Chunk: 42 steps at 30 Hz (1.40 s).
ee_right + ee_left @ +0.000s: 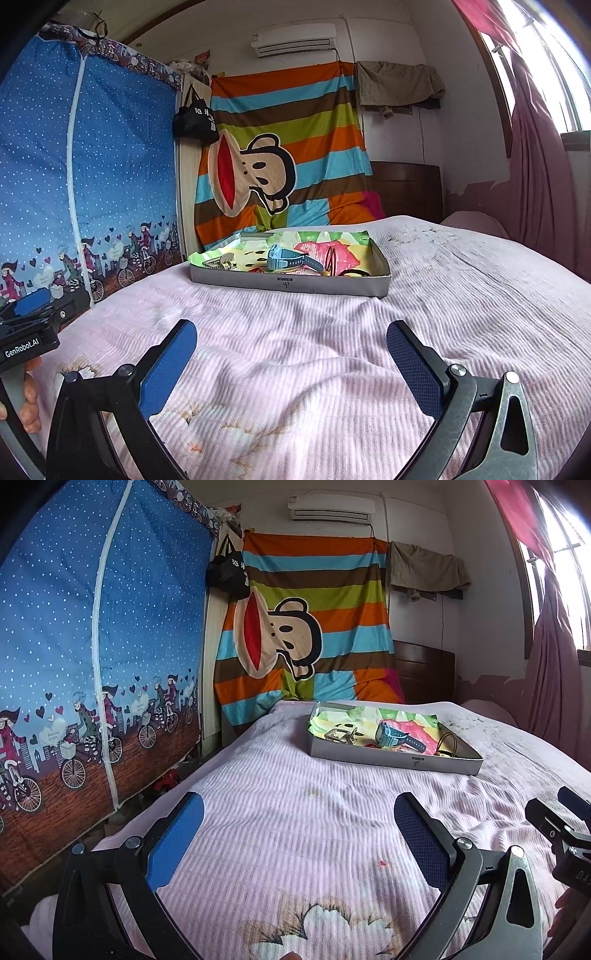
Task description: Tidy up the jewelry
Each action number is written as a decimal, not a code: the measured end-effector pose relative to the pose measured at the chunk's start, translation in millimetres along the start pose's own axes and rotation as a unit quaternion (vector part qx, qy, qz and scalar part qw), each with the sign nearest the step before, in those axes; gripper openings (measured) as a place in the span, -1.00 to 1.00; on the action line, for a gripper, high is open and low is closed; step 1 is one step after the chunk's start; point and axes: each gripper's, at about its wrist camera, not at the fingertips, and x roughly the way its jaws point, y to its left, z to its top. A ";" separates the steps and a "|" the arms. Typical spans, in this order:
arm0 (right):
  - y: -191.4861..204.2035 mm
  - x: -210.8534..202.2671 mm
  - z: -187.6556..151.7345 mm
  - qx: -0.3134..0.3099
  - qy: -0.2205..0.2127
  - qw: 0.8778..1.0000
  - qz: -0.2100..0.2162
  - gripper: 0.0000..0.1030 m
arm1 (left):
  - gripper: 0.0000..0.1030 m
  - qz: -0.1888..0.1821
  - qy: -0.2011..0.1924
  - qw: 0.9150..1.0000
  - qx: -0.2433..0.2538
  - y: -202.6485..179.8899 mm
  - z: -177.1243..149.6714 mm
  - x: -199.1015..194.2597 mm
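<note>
jewelry sits gathered in the shallow grey tray [288, 286], which rests on the pink bedspread [314, 350] toward the far end of the bed, nearer its right edge in my left view and about mid-width in my right view. inside, on a colourful patterned lining, i can make out a blue watch [291, 260] lying near the middle, a pale hair claw [218, 263] toward the tray's left end, a thin brown hoop [330, 260] standing just right of the watch, and something dark and ring-shaped [352, 273] against the front right corner; there are small reddish bits by the watch that i cannot identify. nothing lies loose on the bedspread that i can see, so my read is that either the pieces are already collected or the sorting inside the tray has not begun; the pieces look jumbled rather than laid out, so i lean toward most of the work being ahead. my left gripper [295, 834] hovers over the near part of the bed with its fingers spread wide and nothing between them, well short of the tray. my right gripper [291, 356] is the same: fingers spread apart, empty, above the bedspread and well apart from the tray's front wall. neither tool touches any piece
</note>
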 end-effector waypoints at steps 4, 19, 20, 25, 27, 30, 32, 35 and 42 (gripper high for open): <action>-0.2 0.1 0.0 -0.001 0.000 1.000 0.000 1.00 | 0.96 0.001 0.001 1.000 0.003 -1.4 -1.2 0.2; 0.2 0.0 0.1 -0.001 0.000 1.000 0.000 1.00 | 0.96 -0.001 0.000 1.000 0.003 -1.9 -0.9 0.0; -0.3 -0.2 0.1 -0.001 0.000 1.000 0.000 1.00 | 0.96 -0.001 0.000 1.000 0.003 -1.9 -0.7 0.0; 0.0 0.0 0.2 -0.001 0.000 1.000 0.000 1.00 | 0.96 -0.001 0.000 1.000 0.003 -1.9 -0.5 0.7; 0.5 -0.1 0.1 -0.001 0.000 1.000 0.000 1.00 | 0.96 -0.001 0.000 1.000 0.004 -1.3 -0.2 0.6; 0.6 -0.1 0.2 -0.001 0.000 1.000 0.000 1.00 | 0.96 -0.001 -0.001 1.000 0.004 -1.3 -0.7 0.2; 0.5 0.0 0.2 -0.001 0.000 1.000 0.000 1.00 | 0.96 -0.002 -0.002 1.000 0.005 -1.1 -0.7 0.8; 0.6 -0.2 0.2 -0.001 0.000 1.000 0.000 1.00 | 0.96 -0.001 -0.003 1.000 0.006 -1.3 -1.4 0.0; 0.2 0.0 0.3 -0.001 0.000 1.000 0.000 1.00 | 0.96 -0.002 -0.005 1.000 0.007 -0.5 -1.6 -0.7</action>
